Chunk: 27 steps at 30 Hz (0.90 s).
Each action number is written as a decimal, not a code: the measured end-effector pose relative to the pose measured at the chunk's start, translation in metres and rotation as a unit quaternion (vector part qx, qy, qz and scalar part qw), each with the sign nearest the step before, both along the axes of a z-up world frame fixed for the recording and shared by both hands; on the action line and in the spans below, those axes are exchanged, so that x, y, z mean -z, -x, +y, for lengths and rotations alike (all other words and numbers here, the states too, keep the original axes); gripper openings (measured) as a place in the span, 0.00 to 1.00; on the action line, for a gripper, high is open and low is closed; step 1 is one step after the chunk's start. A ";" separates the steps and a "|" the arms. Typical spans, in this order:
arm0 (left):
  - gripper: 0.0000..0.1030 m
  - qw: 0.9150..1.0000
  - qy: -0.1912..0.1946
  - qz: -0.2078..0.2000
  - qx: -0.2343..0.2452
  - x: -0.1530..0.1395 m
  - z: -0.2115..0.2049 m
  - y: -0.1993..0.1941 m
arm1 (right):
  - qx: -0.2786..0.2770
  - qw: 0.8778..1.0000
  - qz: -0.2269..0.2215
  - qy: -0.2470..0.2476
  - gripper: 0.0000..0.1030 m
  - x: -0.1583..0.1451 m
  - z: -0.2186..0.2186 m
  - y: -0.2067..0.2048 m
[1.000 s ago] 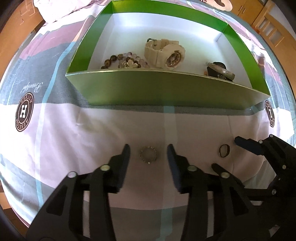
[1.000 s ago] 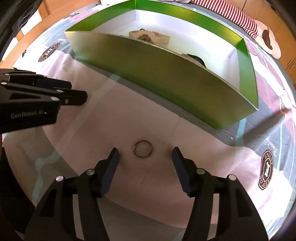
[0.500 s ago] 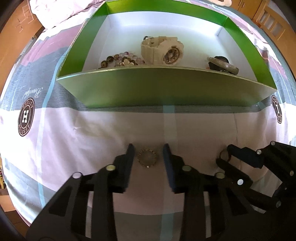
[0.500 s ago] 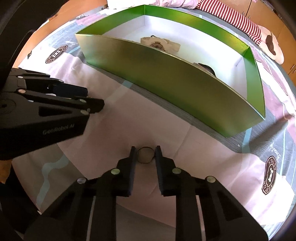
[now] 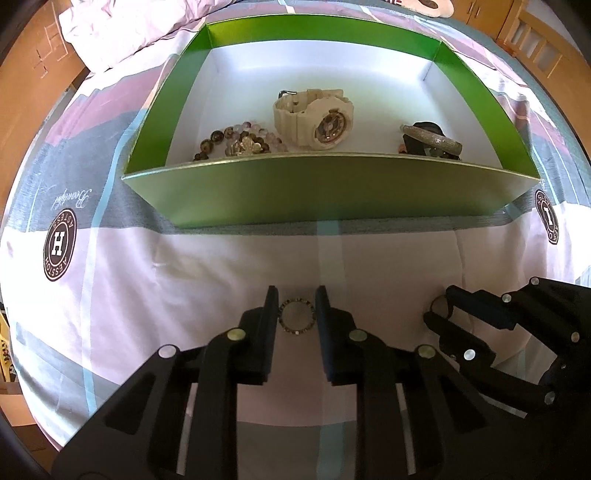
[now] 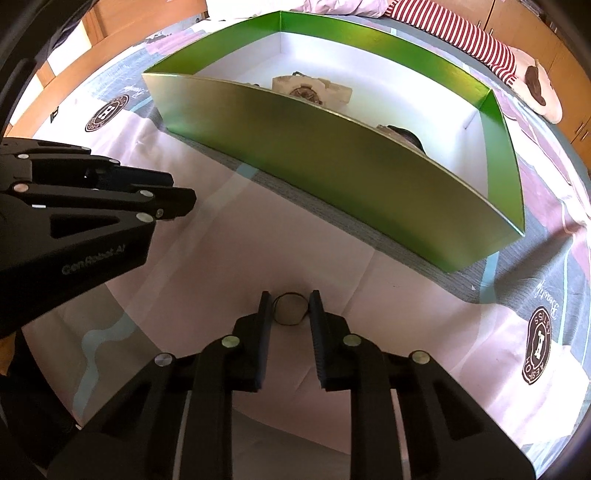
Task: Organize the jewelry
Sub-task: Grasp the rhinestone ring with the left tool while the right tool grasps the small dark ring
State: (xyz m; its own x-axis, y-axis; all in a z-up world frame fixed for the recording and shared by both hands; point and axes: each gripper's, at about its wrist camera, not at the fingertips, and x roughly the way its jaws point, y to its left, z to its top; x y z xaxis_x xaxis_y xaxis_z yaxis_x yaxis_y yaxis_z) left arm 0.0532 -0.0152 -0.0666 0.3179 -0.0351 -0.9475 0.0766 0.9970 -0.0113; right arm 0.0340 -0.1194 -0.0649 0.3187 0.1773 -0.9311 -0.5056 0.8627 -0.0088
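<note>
My left gripper [image 5: 296,295] is shut on a small studded ring [image 5: 296,316], held between its two fingertips over the bedsheet. My right gripper [image 6: 290,301] is shut on a thin dark ring [image 6: 290,309]; it also shows at the right of the left wrist view [image 5: 441,308]. A green box [image 5: 325,195] with a white floor lies ahead. It holds a cream watch [image 5: 314,118], a beaded bracelet [image 5: 240,142] and a glittery bangle [image 5: 432,138] on a dark item.
The bed is covered by a pink, grey and white sheet with round logos [image 5: 59,245]. A striped garment [image 6: 461,33] and a plush toy [image 6: 539,88] lie beyond the box. Wooden furniture [image 5: 535,40] stands behind the bed.
Both grippers closed from wide open onto their rings. Both views then pulled back a little from the box, with the rings still between the fingertips.
</note>
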 end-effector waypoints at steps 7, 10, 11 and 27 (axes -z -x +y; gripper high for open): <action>0.20 1.000 0.000 -0.004 0.003 -0.003 -0.001 0.002 | 0.001 1.000 -0.002 -0.001 0.20 0.001 0.001 0.000; 0.20 1.000 0.000 -0.007 0.003 -0.004 -0.001 0.003 | 0.004 1.000 -0.005 -0.003 0.20 -0.001 0.000 0.000; 0.20 1.000 0.000 -0.008 0.003 -0.005 0.000 0.003 | 0.004 1.000 -0.005 -0.003 0.20 -0.001 -0.001 0.000; 0.20 1.000 0.004 -0.015 -0.003 -0.012 0.002 0.007 | 0.006 1.000 -0.006 -0.003 0.20 0.002 0.000 0.002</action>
